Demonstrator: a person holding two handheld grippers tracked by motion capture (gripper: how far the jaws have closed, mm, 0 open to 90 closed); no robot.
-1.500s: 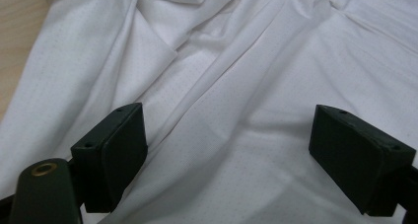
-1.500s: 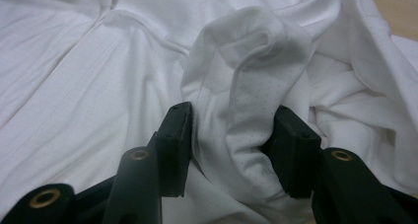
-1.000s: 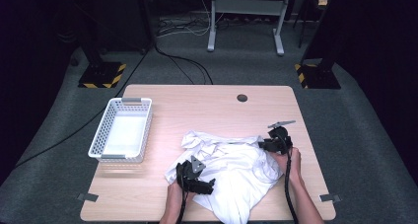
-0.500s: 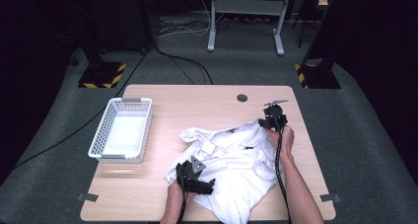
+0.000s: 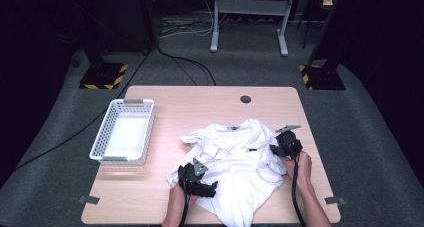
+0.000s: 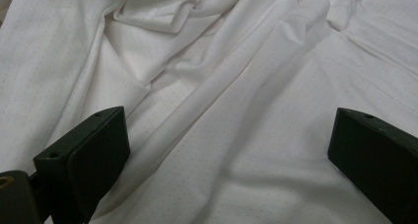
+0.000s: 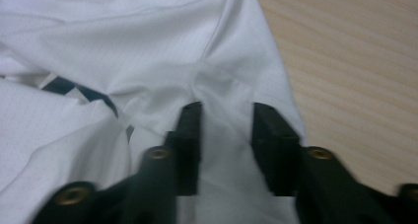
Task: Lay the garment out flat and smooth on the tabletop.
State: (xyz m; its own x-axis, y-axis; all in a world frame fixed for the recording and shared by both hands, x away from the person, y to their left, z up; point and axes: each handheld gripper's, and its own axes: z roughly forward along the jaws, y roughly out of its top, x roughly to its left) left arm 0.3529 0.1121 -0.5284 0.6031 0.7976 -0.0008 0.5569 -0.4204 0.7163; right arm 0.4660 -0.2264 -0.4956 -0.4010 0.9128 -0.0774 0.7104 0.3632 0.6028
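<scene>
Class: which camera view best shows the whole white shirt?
The high view: the shirt lies crumpled across the table, edges visible. The left and right gripper views show close-up folds of fabric.

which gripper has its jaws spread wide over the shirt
The left gripper: its jaws stand far apart over the white shirt. The right gripper has its jaws drawn close around a fold.

Dark lab: hazard-taped stands (image 5: 102, 76) (floor cables (image 5: 185, 31)), carpet (image 5: 60, 137).
</scene>
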